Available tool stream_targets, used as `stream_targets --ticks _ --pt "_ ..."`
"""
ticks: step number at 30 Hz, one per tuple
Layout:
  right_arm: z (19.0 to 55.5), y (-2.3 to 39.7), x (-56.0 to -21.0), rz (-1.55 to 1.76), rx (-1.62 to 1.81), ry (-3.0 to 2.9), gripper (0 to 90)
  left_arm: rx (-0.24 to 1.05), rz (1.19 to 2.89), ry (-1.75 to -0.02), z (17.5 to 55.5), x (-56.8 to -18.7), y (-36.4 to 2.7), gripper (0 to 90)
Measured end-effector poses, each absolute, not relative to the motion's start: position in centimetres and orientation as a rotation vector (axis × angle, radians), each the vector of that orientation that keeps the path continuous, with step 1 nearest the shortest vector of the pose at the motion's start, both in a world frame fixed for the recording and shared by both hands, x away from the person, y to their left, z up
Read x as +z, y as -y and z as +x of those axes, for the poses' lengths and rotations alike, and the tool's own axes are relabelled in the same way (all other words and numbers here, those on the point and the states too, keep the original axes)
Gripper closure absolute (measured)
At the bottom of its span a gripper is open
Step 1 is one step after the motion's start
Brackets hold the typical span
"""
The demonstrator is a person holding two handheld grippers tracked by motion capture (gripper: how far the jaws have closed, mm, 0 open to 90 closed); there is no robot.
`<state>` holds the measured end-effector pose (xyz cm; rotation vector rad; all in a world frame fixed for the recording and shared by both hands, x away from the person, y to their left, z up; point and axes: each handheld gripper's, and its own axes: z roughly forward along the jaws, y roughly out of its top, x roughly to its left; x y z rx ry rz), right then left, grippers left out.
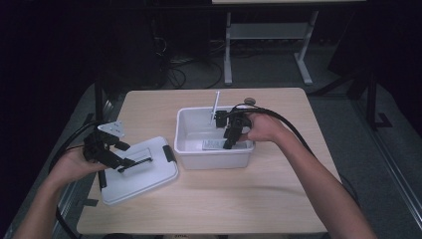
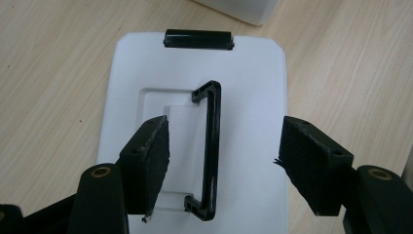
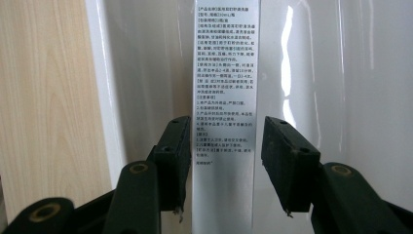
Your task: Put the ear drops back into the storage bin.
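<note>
Where fingers (image 3: 178, 146) straddle: box (image 3: 225, 73), near bin wall (image 3: 104, 73).

**benchrat:** Table (image 1: 209, 209) looks like pale wood-grain laminate, smooth and matt. The bin (image 1: 211, 158) at frame centre is white plastic, and its inner walls throw glossy streaks in the right gripper view.

**mika_t:** Yep. The lid (image 2: 258, 87) is white plastic too, smooth with a soft sheen; its handle (image 2: 212, 146) is shiny black plastic. The flat box (image 3: 225, 73) looks like satiny printed card. The jaw pads (image 2: 152, 161) are matt black, rough and frayed at the edges.
</note>
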<state>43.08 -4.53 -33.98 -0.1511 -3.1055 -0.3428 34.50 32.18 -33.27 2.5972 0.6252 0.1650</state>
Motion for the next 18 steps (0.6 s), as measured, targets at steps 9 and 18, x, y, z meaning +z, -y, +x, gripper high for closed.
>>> stream_targets --ticks 9,18 --pt "43.2 4.3 -33.6 -0.147 -0.365 3.103 53.7 0.171 2.602 -0.622 34.4 -33.1 -32.3 34.5" --pt "42.8 5.4 -32.1 -0.183 -0.408 3.116 54.0 0.166 2.616 -0.61 34.5 -33.4 -31.9 34.5"
